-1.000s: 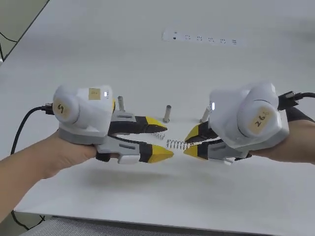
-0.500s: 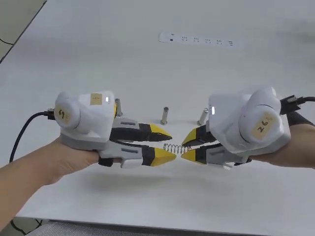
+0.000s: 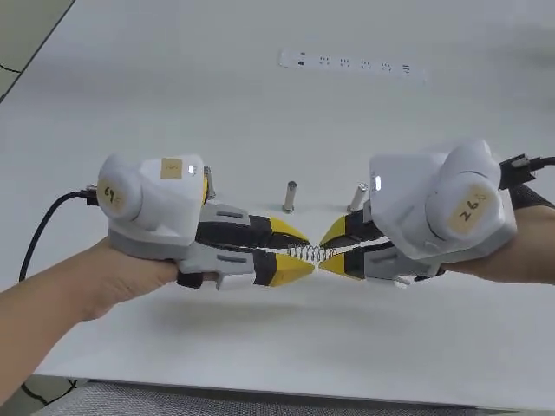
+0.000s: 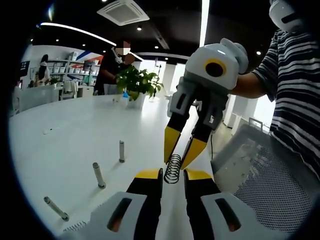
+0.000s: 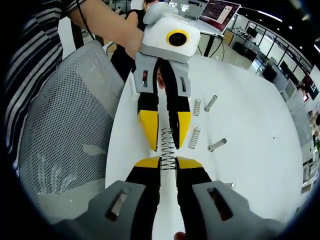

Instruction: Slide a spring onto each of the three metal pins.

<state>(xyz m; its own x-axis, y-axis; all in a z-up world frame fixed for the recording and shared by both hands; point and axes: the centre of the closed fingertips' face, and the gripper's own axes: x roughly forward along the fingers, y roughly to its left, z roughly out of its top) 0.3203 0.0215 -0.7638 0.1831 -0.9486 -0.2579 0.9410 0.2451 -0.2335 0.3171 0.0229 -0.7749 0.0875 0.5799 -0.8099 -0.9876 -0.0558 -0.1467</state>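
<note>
The spring (image 3: 310, 252) was held level in the air above the table (image 3: 260, 113), strung tip to tip between the two grippers. One end was pinched in the right gripper (image 5: 168, 162), its jaws pressed onto the coils. The other end was flanked by the left gripper (image 4: 173, 175), with the jaws drawn in close on either side. Whether the coils were actually squeezed there could not be told. Behind, three pins were seen standing on the table, all bare: the middle pin (image 3: 290, 197) just past the spring, the right-hand pin (image 3: 358, 198) beside the right gripper, and the left-hand pin (image 3: 209, 184) half hidden by the left gripper. In the right gripper view, a far loose spring (image 5: 197, 106) and a near loose spring (image 5: 194, 138) were seen lying among the pins. A power strip (image 3: 354, 64) was laid along the table's far side.
</note>
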